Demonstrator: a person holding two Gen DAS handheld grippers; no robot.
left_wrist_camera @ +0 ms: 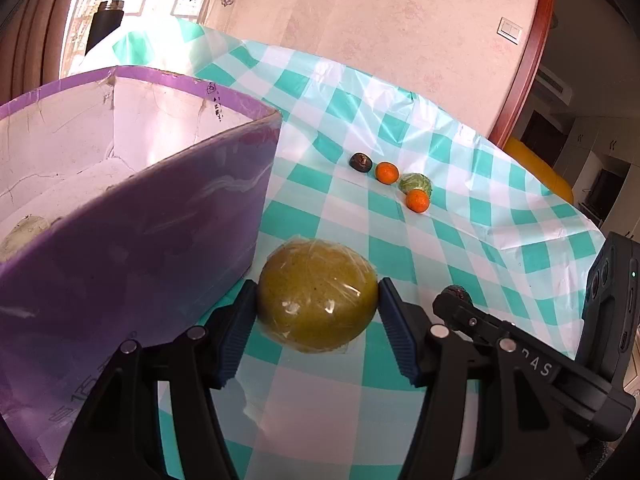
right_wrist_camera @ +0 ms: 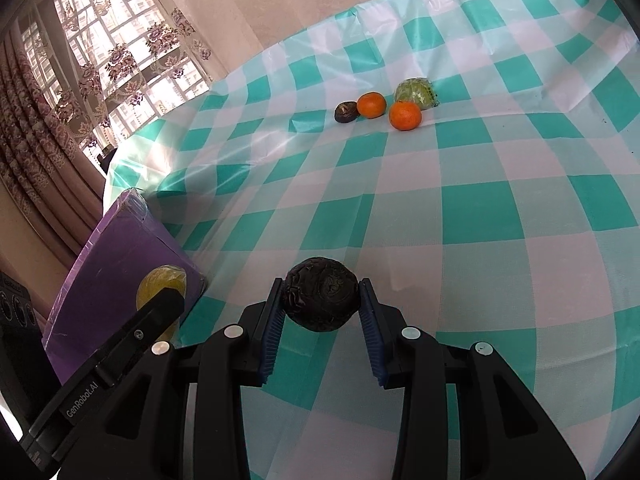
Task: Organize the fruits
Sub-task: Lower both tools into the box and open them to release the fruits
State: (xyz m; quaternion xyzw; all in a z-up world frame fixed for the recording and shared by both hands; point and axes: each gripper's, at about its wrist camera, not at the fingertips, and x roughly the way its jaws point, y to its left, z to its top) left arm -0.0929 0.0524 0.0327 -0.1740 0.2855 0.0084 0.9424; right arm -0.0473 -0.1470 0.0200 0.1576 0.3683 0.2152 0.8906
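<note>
— How far along are you with the fruit?

— About midway, I'd say. My left claw (left_wrist_camera: 318, 306) is clamped on a yellow-green fruit in plastic wrap (left_wrist_camera: 316, 294), held just beside the purple box (left_wrist_camera: 140, 220). My right claw (right_wrist_camera: 322, 300) is pinched narrow on a dark wrinkled fruit (right_wrist_camera: 322, 298), above the checked tabletop (right_wrist_camera: 480, 208).

— Anything in the box already?

— One pale round thing (left_wrist_camera: 22, 234) shows inside, low against the near wall; I can't tell what fruit it is.

— And what's left?

— Four pieces lie well apart from the box, clustered together: a small dark fruit (right_wrist_camera: 346, 112), two oranges (right_wrist_camera: 372, 105) (right_wrist_camera: 405, 116) and a green wrapped fruit (right_wrist_camera: 416, 94). Both held fruits still need dropping in, then those four
</note>
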